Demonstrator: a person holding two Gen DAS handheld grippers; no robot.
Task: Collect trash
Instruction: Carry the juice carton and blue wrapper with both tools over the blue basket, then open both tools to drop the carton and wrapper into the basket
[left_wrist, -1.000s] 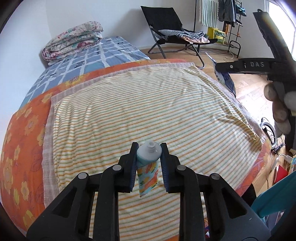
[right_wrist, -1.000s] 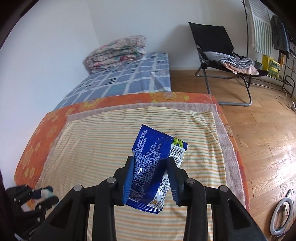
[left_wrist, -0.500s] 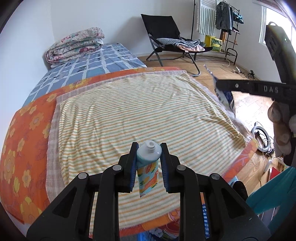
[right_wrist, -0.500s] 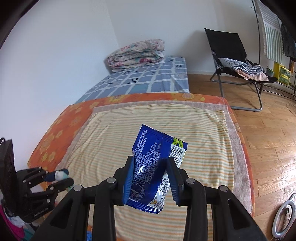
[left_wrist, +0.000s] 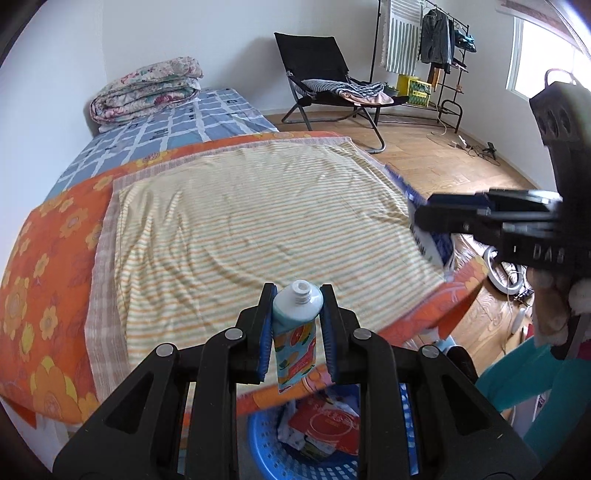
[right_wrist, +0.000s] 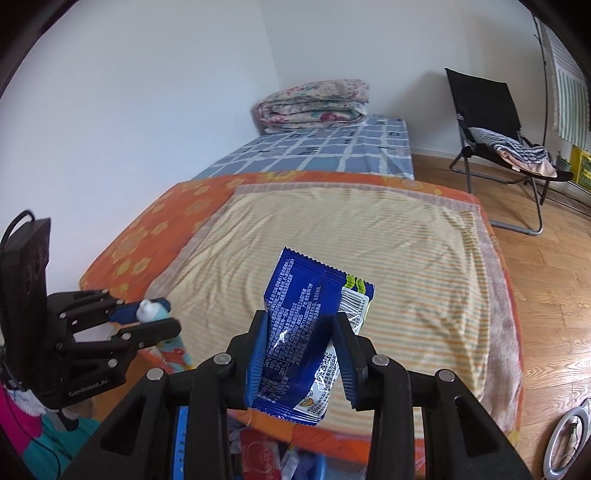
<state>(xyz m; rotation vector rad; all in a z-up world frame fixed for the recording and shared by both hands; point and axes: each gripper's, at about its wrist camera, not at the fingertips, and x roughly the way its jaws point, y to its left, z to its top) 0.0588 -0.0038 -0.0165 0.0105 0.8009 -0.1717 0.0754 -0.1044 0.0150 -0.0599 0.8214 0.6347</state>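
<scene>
Both grippers carry a piece of trash clear of the bed, and the way each is held looks chosen for a drop into the bin below. Right hand-held gripper (right_wrist: 301, 360) is clamped across the middle of a blue snack wrapper (right_wrist: 308, 332), its pads pinching the crinkled foil so that the top edge stands up past the fingertips and the lower corner hangs free beneath; a mid-body pinch like this keeps a light, floppy packet from folding away or slipping out. Left hand-held gripper (left_wrist: 297, 332) is closed on an uncapped toothpaste tube (left_wrist: 295, 332), gripped just under the shoulder with the open nozzle pointing forward and the flat printed body dangling down, which lets the stiff neck take the squeeze instead of the soft part. Working down in size: the bed (left_wrist: 55, 258), with its orange flowered cover and a striped blanket (left_wrist: 258, 221) spread over it, fills most of each view and shows no further litter on its surface. At the foot of the bed, low in the left wrist view, sits a blue plastic basket (left_wrist: 266, 446) already holding a red packet and other scraps; the tube hangs nearly over its rim. In my judgement both items are gathered and only need releasing over that basket, with the wrapper likelier to drift wide as it falls.
</scene>
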